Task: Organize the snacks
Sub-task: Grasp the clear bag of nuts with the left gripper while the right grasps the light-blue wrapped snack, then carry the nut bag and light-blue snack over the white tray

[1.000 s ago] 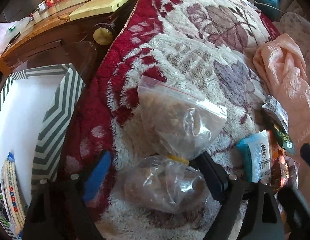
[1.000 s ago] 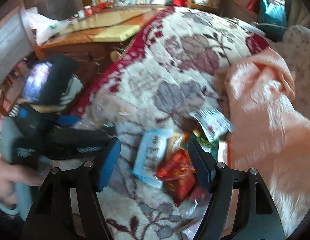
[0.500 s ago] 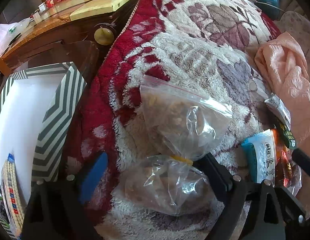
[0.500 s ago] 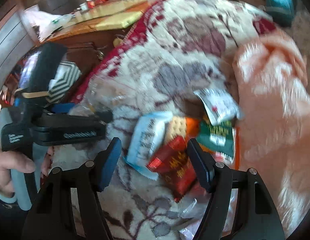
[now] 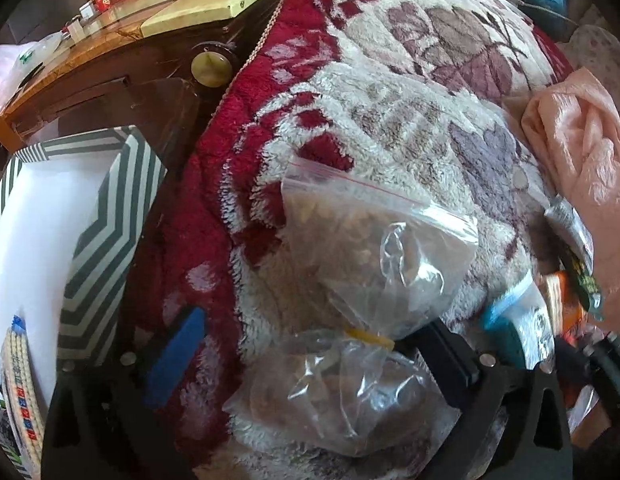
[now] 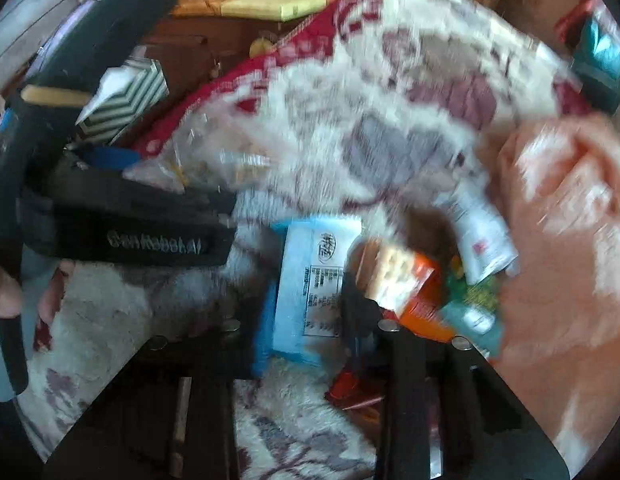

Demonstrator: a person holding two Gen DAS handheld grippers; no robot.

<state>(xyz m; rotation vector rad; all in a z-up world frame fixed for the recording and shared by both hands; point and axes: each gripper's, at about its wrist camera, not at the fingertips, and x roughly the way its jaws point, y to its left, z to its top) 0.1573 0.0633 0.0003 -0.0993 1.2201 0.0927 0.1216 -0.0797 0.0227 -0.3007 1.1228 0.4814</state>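
My left gripper (image 5: 310,356) is open around a clear tied bag of brown snacks (image 5: 342,392) lying on the fleece blanket (image 5: 390,120). A clear zip bag of nuts (image 5: 374,244) lies just beyond it. My right gripper (image 6: 306,320) has closed in on a light blue snack packet (image 6: 310,284); the jaws sit at its two sides. An orange cracker pack (image 6: 406,280), a green pack (image 6: 474,300), a white pack (image 6: 478,236) and a red pack (image 6: 354,392) lie beside it. The right view is motion-blurred.
A chevron-striped box (image 5: 106,240) with a white inside stands at the left, holding a snack pack (image 5: 18,380) at its bottom. A wooden cabinet (image 5: 122,84) is behind it. A peach cloth (image 5: 582,152) lies at the right. The left gripper's body (image 6: 122,232) crosses the right wrist view.
My right gripper moved down onto the snack pile and its jaws narrowed around the light blue packet. My left gripper edged forward around the tied bag and stayed open.
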